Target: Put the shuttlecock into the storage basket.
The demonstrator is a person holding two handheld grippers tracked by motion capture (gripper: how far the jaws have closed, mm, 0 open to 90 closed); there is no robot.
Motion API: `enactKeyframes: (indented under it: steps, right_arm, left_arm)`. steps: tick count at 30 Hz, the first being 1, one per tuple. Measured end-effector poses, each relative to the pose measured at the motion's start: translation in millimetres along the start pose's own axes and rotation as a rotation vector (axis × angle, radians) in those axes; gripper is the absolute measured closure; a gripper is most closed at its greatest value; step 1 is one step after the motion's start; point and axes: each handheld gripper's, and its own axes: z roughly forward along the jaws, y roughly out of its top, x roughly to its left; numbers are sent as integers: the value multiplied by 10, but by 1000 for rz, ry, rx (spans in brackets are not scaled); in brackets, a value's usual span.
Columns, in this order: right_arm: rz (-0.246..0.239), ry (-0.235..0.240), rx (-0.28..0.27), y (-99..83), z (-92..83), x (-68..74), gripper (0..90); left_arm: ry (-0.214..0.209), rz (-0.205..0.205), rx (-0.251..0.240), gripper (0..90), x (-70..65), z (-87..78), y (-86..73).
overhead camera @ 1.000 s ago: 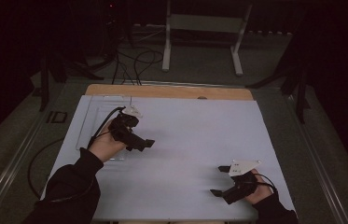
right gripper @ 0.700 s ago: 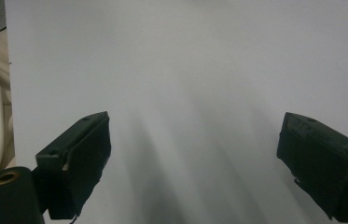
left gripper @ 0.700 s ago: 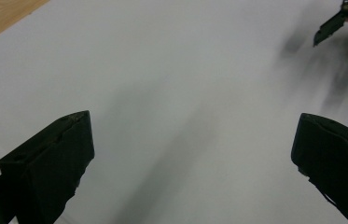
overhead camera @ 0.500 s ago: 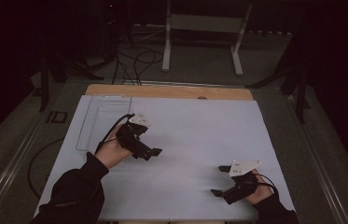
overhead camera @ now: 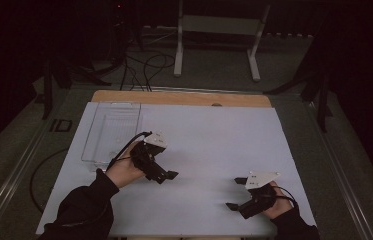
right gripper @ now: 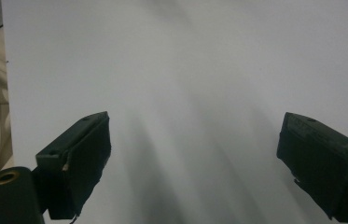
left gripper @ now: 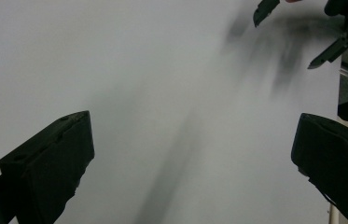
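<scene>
Clear plastic tray (overhead camera: 110, 131) is sitting empty at the sheet's (overhead camera: 209, 135) left edge. Just right of it, left gripper (overhead camera: 166, 175) is hovering, jaws spread, nothing held. Right gripper (overhead camera: 236, 193) is waiting likewise; next likely means reaching for the tray.

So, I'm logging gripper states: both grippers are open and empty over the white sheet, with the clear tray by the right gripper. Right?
Not quite: the high view shows the clear tray by the left gripper, not the right gripper. Both are open and empty over the white sheet.
</scene>
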Motion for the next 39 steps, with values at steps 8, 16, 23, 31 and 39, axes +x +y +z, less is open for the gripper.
enactKeyframes:
  steps: [8,16,23,31,39]
  right_arm:
    - [-4,2,-7,5,2,0,99]
    - [-1,4,-5,3,3,6,99]
    - [-3,1,-3,6,9,8,99]
    - [-5,-1,-2,5,-1,11,100]
    - [-6,-7,-2,5,-6,18,99]
  left_arm:
    - [-26,12,0,1,-39,71,-139]
    - [-40,27,0,1,-92,104,-283]
    - [-47,39,-2,1,-139,101,-410]
    - [-57,35,-9,1,-163,67,-575]
    - [-56,20,-36,1,-161,25,-717]
